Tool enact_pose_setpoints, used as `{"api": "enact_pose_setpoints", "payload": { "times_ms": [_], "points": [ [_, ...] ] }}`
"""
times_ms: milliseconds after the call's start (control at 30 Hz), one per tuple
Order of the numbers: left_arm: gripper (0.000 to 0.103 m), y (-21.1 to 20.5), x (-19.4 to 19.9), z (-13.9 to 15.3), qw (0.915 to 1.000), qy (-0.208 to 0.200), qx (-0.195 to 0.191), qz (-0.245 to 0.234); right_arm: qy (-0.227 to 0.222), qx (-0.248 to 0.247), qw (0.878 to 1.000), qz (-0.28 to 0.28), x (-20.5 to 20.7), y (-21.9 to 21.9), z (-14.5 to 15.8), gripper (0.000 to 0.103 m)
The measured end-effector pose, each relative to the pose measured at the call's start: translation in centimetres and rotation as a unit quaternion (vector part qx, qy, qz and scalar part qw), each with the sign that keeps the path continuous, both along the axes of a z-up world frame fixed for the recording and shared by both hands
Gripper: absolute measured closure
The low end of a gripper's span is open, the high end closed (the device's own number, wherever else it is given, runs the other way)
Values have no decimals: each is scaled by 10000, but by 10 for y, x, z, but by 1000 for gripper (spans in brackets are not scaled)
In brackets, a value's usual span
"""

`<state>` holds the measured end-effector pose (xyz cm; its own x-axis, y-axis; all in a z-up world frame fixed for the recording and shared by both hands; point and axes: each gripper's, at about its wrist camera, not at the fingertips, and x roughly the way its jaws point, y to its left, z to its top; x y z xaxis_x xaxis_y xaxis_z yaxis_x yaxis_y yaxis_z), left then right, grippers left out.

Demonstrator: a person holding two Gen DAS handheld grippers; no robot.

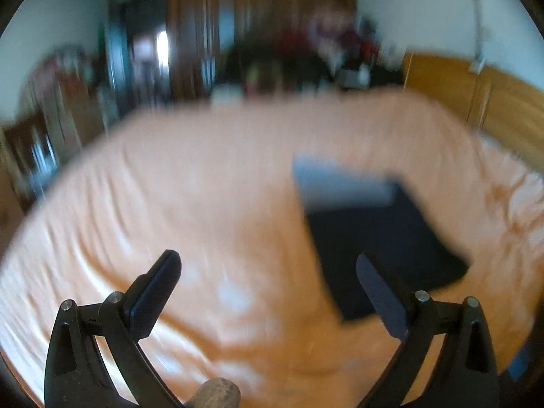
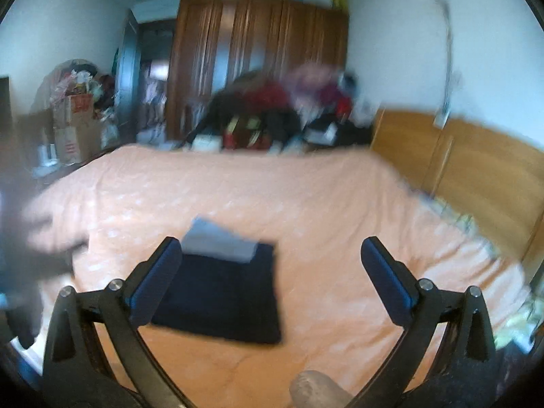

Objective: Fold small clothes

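**Folded garment on a bed, seen from both grippers**

Left wrist view: the left gripper [image 1: 268, 272] is spread wide, with nothing between its two fingers, and is held above an orange bedsheet [image 1: 187, 204]. A dark navy folded garment [image 1: 384, 248] lies flat on the sheet, to the right of centre; the right finger overlaps its near edge in the picture. A pale grey-blue folded piece [image 1: 340, 183] lies at the garment's far end, touching or partly over it; blur prevents telling which.

Right wrist view: the right gripper [image 2: 270, 261] is likewise wide apart and holds nothing. The navy garment [image 2: 224, 299] lies just beyond its left finger, with the grey-blue piece [image 2: 217, 243] at the far edge. A wooden headboard [image 2: 476, 170] borders the bed on the right; a brown wardrobe [image 2: 258, 57] and a heap of clothes [image 2: 272, 112] stand beyond the far side. Both views are motion-blurred.
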<state>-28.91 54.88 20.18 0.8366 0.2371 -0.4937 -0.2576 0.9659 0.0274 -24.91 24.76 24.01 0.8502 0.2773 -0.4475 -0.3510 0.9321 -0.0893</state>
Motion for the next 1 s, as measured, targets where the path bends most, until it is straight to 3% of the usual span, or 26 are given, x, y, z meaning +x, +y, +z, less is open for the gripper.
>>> {"api": "enact_pose_setpoints", "payload": {
  "times_ms": [67, 133, 200, 300, 467, 800, 1000],
  "points": [
    [0, -16, -17, 47, 9989, -454, 66, 32, 75, -238, 9992, -319, 2, 8, 1, 0],
    [0, -28, -27, 74, 9978, -642, -143, -105, 48, -333, 9979, -546, 7, 9, 3, 0],
    [0, -38, -33, 84, 9968, -685, -339, -241, 322, -123, 9977, -576, 8, 7, 7, 0],
    [0, -54, -40, 89, 9963, -654, -454, -321, 652, 56, 9964, -531, 16, 1, 4, 0],
    [0, -68, -51, 91, 9956, -611, -566, -432, 809, 33, 9954, -503, -2, -1, 2, 0],
    [0, -76, -79, 100, 9975, -660, -258, -64, 698, -79, 9970, -338, -17, 12, 2, 0],
    [0, -73, -85, 99, 9977, -594, -338, -22, 798, -100, 9964, -256, -18, 16, 0, 0]
  ]
}}
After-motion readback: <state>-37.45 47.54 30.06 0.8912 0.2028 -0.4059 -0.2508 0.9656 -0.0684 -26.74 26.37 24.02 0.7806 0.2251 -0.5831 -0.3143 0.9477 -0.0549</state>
